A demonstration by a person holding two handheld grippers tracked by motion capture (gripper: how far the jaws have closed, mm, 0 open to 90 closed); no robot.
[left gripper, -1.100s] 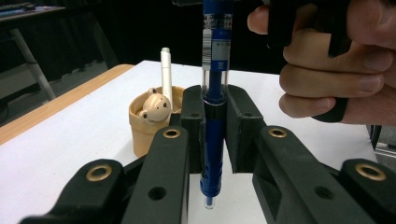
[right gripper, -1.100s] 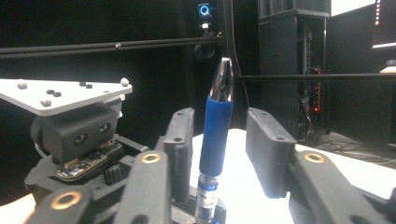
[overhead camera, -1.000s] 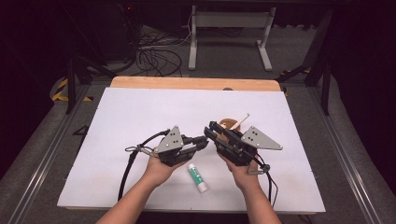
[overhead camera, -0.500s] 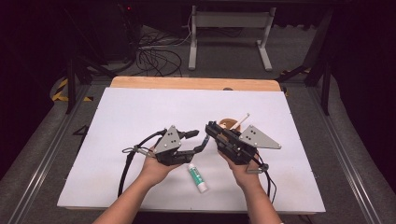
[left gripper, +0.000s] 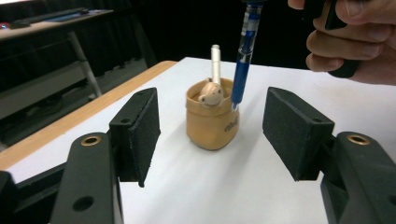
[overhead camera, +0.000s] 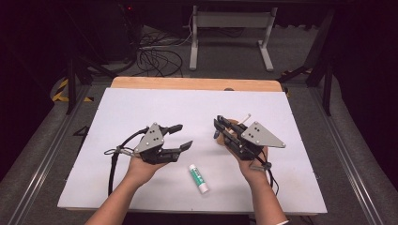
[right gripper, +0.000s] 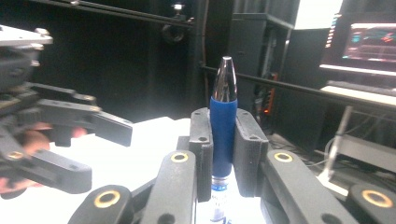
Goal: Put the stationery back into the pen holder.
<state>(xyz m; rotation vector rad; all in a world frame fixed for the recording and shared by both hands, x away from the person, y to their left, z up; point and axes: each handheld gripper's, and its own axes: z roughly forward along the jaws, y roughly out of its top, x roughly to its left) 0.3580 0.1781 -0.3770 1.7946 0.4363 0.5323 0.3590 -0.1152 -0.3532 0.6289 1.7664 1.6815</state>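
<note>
Clamping the blue-gripped pen (right gripper: 223, 126) upright, tip down, the right gripper (overhead camera: 224, 131) hangs apparently just above the tan ceramic pen cup (left gripper: 212, 114); left gripper (overhead camera: 180, 138) idles, jaws apart.

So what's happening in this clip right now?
A person works two handheld claws over a white table. The right claw is shut on a blue pen, holding it with its tip at the rim of a tan holder cup that already has a white pen in it. The left claw is open, facing the cup. A small green-and-white tube lies between the hands.
</note>
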